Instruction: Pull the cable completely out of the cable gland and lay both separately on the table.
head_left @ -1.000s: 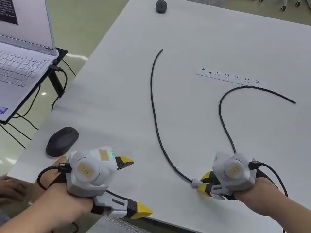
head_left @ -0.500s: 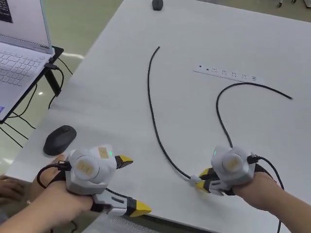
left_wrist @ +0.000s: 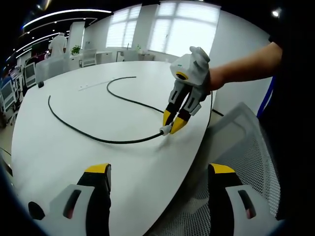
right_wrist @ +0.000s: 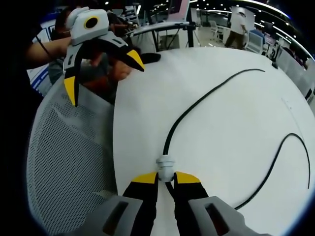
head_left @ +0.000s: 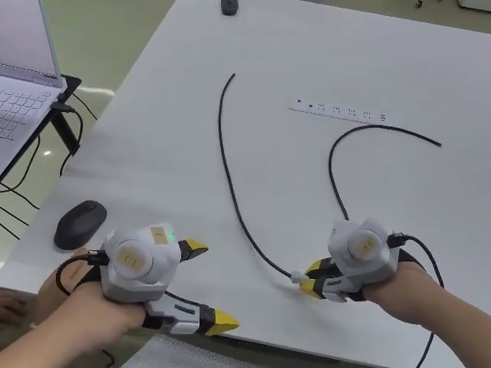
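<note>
White cable gland (right_wrist: 165, 164) still threaded on the black cable (head_left: 227, 165), basically nothing's shifted in the last second

Right tongs (right_wrist: 169, 178) stay nipped on the cable just behind the gland, near the desk (head_left: 192, 92) edge. Left tongs (head_left: 212, 287) hang wide open and empty, off that edge. So imo the pull hasn't started. The right tongs hide where the second black run goes, can't tell.

The right tongs (right_wrist: 166, 178) pinch the cable (right_wrist: 187, 112) just behind the white cable gland (right_wrist: 166, 164) resting on the table (right_wrist: 231, 147).
</note>
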